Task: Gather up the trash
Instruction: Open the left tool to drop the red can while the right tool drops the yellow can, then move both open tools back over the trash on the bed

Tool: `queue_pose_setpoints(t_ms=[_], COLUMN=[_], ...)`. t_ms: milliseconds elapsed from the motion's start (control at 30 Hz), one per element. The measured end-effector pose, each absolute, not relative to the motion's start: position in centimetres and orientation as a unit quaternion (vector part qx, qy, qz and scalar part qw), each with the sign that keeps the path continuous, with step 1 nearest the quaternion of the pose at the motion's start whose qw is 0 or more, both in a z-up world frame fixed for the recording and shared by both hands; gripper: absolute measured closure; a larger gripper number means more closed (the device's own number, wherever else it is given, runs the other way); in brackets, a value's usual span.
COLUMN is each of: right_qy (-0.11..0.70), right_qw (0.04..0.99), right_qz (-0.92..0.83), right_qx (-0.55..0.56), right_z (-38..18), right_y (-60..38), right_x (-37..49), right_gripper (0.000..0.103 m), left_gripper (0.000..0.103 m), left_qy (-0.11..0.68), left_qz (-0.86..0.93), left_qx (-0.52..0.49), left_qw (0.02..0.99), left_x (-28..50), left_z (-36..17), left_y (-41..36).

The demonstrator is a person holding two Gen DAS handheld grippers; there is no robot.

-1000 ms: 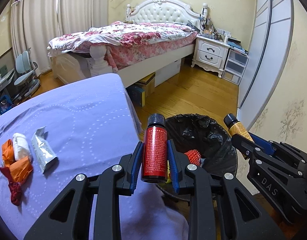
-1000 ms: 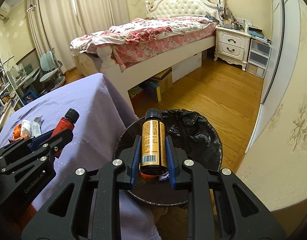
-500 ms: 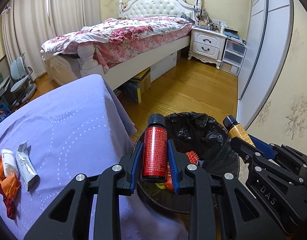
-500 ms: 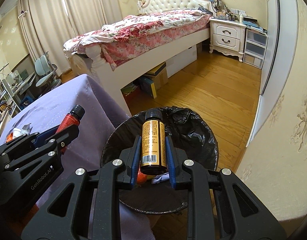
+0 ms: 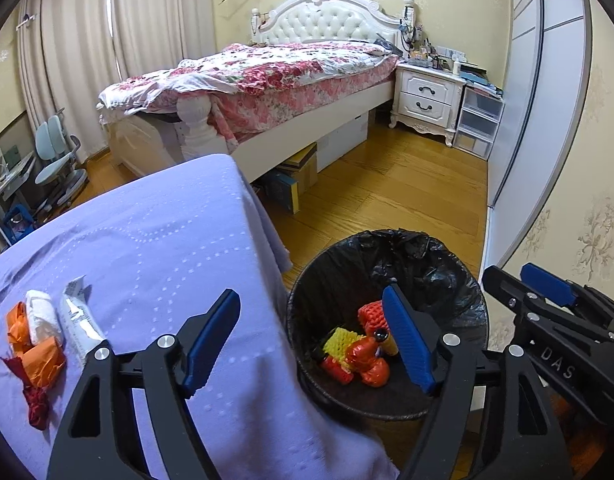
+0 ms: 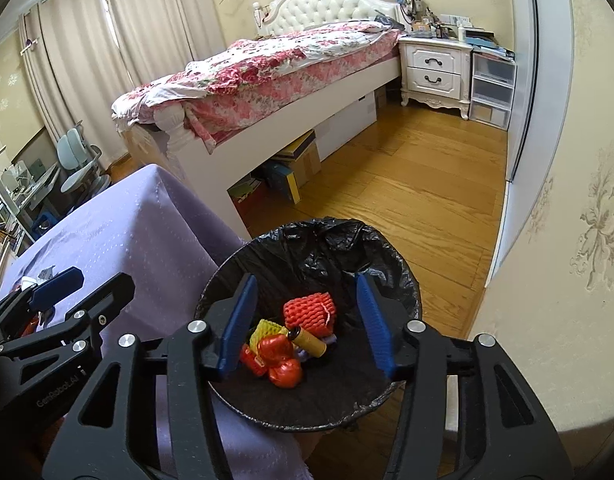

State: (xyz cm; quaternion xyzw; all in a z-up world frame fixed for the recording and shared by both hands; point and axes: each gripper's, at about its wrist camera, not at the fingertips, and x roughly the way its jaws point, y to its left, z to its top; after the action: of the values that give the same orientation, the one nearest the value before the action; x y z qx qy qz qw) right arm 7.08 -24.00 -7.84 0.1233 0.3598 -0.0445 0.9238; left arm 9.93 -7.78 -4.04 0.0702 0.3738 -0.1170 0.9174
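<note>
Both tongs opening, empty: left gripper [image 5: 311, 334], right gripper [image 6: 305, 322]. Gold bottle [image 6: 309, 340] lies in bin [image 6: 387, 404], lower centre, below right gripper's spread jaws.

In the bin [image 6: 403, 280], the red bottle [image 6: 253, 360] lies mostly hidden under wrappers. Print on the white tube [image 5: 77, 328] is too small to read. Boxes [image 5: 303, 168] disappear beneath the bed [image 5: 291, 80].

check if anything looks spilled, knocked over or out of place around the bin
Nothing is spilled. The black-lined trash bin stands upright on the floor with all its trash inside. The only leftovers are wrappers lying on the purple tablecloth. Both grippers' jaws are opening, with nothing between them.
</note>
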Motion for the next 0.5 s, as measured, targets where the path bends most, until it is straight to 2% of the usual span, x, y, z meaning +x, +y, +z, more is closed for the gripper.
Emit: queue_pose_setpoints(t_ms=[100, 500], right_qy=[0.357, 0.366], right_qw=[0.925, 0.924], right_qz=[-0.043, 0.007], right_qx=[0.125, 0.115], right_z=[-7.5, -6.8], right_y=[-23.6, -17.8], right_x=[6.6, 4.9], right_gripper=[0.042, 0.036], left_gripper=[0.029, 0.029], left_qy=[0.374, 0.378], left_qz=[-0.108, -0.047], left_qx=[0.061, 0.031], left_qw=[0.919, 0.924], left_x=[9.2, 6.1], left_z=[-3.7, -3.2], left_y=[-6.4, 1.4])
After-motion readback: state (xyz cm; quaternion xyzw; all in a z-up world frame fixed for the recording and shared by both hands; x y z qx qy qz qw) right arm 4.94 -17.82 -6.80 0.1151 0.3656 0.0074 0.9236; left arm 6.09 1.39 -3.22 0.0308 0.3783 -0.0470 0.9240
